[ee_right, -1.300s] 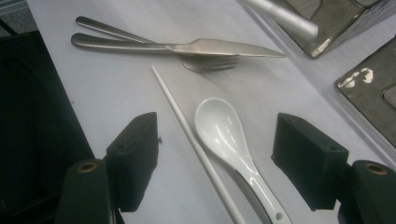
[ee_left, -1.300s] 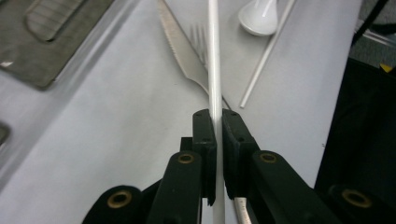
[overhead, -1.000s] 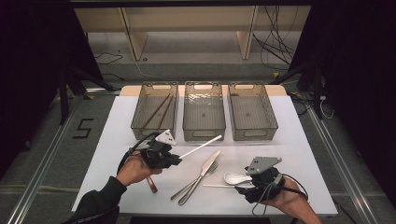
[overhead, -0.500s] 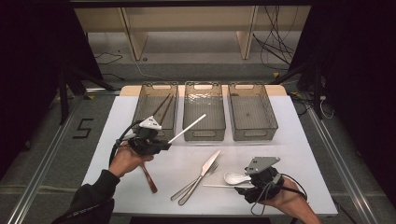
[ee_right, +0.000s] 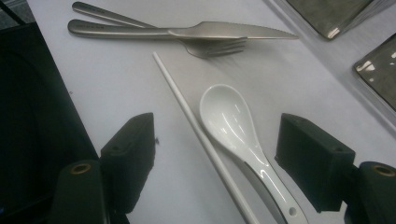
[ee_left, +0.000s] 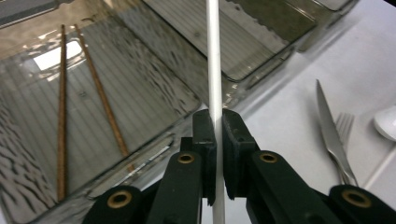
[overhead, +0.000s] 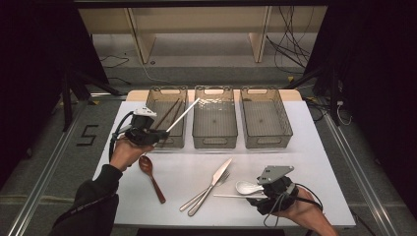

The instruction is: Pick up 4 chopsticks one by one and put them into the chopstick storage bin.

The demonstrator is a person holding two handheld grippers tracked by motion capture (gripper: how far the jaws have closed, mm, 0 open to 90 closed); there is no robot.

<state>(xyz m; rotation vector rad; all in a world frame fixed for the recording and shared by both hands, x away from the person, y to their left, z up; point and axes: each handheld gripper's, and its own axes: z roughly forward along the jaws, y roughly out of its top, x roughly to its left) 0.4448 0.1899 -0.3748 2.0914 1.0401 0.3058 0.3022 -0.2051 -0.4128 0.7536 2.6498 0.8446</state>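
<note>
A: While the left gripper [overhead: 160, 133] hangs at the left of the high view, what is between its jaws?

B: A white chopstick [ee_left: 214, 84], thin, round and smooth. The two black jaws are closed tight on it. In the left gripper view it goes straight up from the jaws at the bottom middle, over the left bin [ee_left: 154, 100]. In the high view it slants up to the right, across this bin's right rim.

A: What is the bin made of?

B: Clear smoky plastic with a ribbed floor. Two brown wooden chopsticks [ee_left: 81, 107] lie inside it, at the left of the left gripper view. Two more bins of the same kind, the middle bin [overhead: 214, 118] and the right bin [overhead: 265, 118], stand beside it in a row on the white table [overhead: 314, 162].

A: And the right gripper [ee_right: 217, 154]?

B: Its jaws stand wide apart and hold nothing. Between them, at the lower middle of the right gripper view, lie a glossy white ceramic spoon [ee_right: 233, 123] with a deep oval bowl, and a second white chopstick [ee_right: 187, 105] just beside it.

A: Other things?

B: A steel knife [ee_right: 224, 31] lies on a steel fork [ee_right: 140, 23] at the top of that view, both shiny. A brown wooden spoon [overhead: 150, 174] lies at the lower left of the high view, near the left hand [overhead: 125, 152].
</note>
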